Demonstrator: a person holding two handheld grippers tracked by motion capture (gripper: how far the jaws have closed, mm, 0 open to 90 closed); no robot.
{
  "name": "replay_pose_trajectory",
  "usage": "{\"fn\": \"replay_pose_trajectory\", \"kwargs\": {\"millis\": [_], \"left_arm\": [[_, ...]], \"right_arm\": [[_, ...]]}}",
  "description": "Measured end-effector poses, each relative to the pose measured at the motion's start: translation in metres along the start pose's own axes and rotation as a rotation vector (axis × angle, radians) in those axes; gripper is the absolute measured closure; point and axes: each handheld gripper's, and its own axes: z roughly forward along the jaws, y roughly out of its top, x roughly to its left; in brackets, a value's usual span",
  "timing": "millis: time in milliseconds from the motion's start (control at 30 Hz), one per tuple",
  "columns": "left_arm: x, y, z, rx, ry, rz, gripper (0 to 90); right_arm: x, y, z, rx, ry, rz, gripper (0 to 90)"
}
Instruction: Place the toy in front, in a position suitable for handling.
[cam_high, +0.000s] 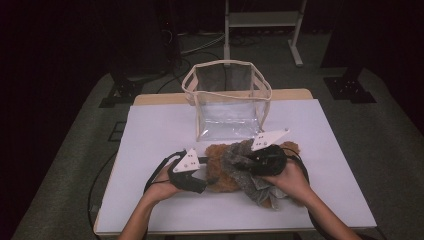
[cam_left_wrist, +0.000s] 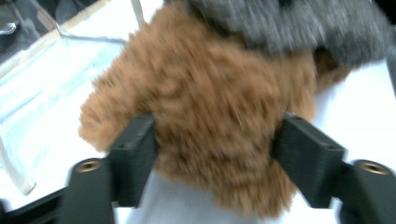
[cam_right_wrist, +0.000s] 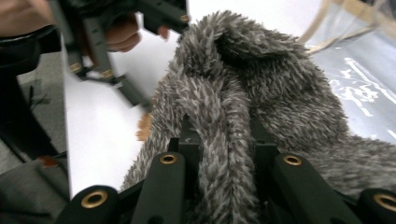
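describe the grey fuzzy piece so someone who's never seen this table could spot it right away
Start at the clear bag with cream trim, standing open at the far middle of the white table. Just in front of it lies a furry heap; the grey fuzzy piece is draped over the brown one. It is pinched in the right gripper, and is grey, not tan.

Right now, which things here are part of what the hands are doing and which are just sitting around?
In use:
left gripper, jaws open around the brown fuzzy fabric
right gripper, shut on the grey fuzzy fabric
probably the clear bag, standing open behind

Lying about:
metal stand
floor cables
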Motion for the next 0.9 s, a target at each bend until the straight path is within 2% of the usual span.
{"fn": "replay_pose_trajectory", "kwargs": {"millis": [100,200,300,500,633,733,900], "left_arm": [[0.0,-0.007,0.002,0.031,-0.002,-0.007,28.8],[0.0,-0.008,0.003,0.021,-0.013,-0.009,41.5],[0.001,-0.006,0.004,0.017,-0.016,-0.01,45.6],[0.0,-0.005,0.004,0.012,-0.022,-0.006,47.0],[0.0,-0.008,0.004,0.02,-0.031,-0.001,42.8],[0.0,-0.008,0.004,0.024,-0.034,-0.003,40.2],[0.0,-0.007,0.005,0.018,-0.034,-0.009,38.8]], "right_arm": [[-0.005,-0.001,0.0,-0.007,-0.015,0.014,72.6],[-0.006,0.001,0.0,-0.008,-0.021,0.011,72.7],[-0.002,0.005,0.001,-0.009,-0.022,0.004,72.6],[0.01,0.017,0.013,-0.028,0.029,-0.018,72.7],[0.016,0.019,0.023,-0.019,0.052,-0.045,72.7],[0.011,0.015,0.015,-0.023,0.047,-0.028,72.7],[-0.005,0.001,-0.01,-0.024,-0.016,0.012,72.6]]}}
